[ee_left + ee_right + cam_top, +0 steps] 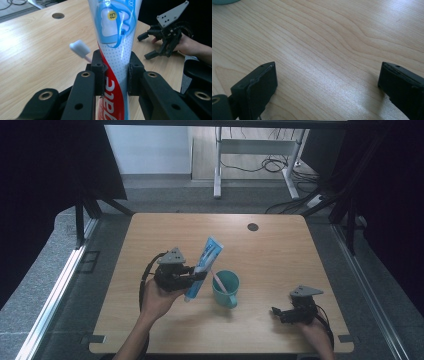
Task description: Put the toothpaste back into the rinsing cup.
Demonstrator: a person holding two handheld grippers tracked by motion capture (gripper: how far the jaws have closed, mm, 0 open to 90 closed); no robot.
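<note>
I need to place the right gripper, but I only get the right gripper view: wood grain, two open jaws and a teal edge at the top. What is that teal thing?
Observer: A teal cup on the table, with a toothbrush standing in it.
Operator: Is the left gripper busy?
Observer: Yes, the left gripper is shut on a toothpaste tube, held tilted beside the cup, cap end down.
Operator: Where am I relative to the cup?
Observer: The right gripper sits low near the table's front right, apart from the cup, jaws pointing toward it.
</note>
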